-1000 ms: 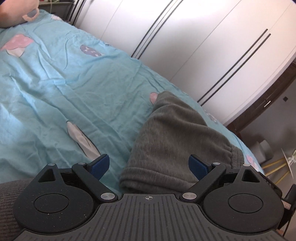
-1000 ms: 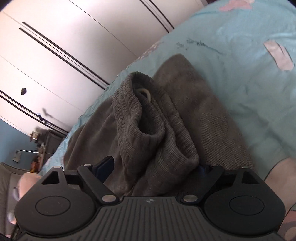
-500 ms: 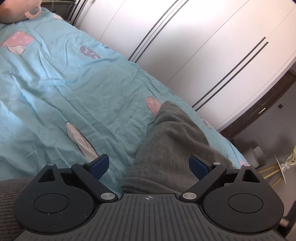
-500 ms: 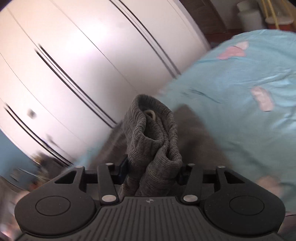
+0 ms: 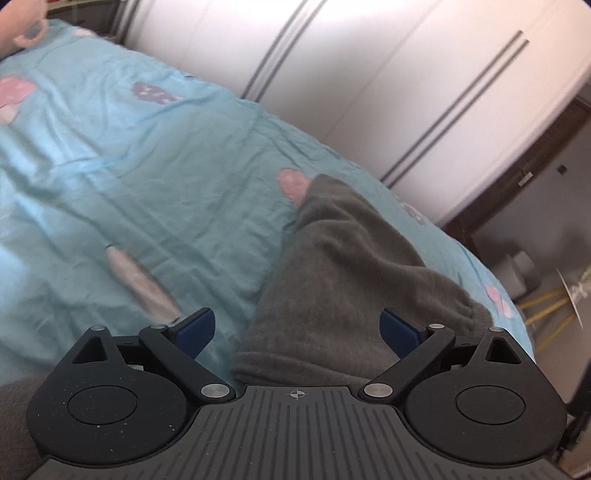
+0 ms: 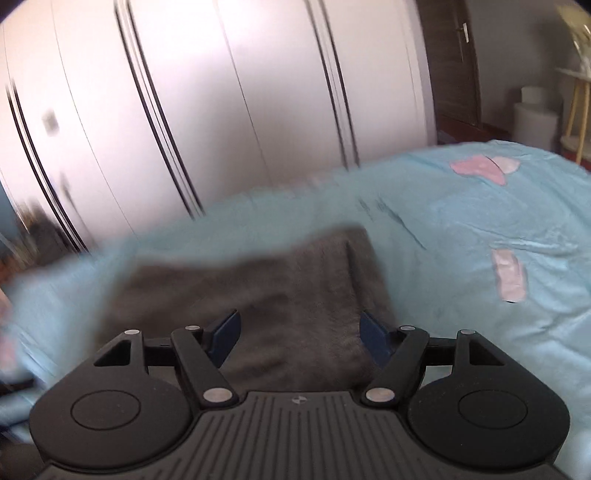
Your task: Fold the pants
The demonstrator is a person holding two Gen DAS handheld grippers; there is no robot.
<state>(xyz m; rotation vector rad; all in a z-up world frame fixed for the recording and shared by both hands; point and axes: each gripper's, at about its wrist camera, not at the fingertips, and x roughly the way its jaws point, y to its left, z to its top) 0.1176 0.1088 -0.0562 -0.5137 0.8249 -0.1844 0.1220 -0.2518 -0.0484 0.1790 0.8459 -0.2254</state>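
Observation:
The grey fleece pants (image 5: pixel 343 273) lie folded on the light blue bed sheet (image 5: pixel 129 177). In the left wrist view they run from the gripper up and to the right. My left gripper (image 5: pixel 297 328) is open and empty just above their near edge. In the blurred right wrist view the pants (image 6: pixel 280 291) lie flat as a dark grey rectangle. My right gripper (image 6: pixel 299 332) is open and empty over them, its blue pads (image 6: pixel 225 332) apart.
White wardrobe doors (image 6: pixel 221 110) stand behind the bed. The sheet (image 6: pixel 480 240) has pink mushroom prints. A dark door, a white bin (image 6: pixel 535 114) and a yellow-legged stand are at the right. A person's hand (image 5: pixel 22 18) is at the far top left.
My right gripper was shut on the pants' ribbed waistband and holding it up; it has let go and opened, and the pants now lie flat. My left gripper stayed open, shifting slightly.

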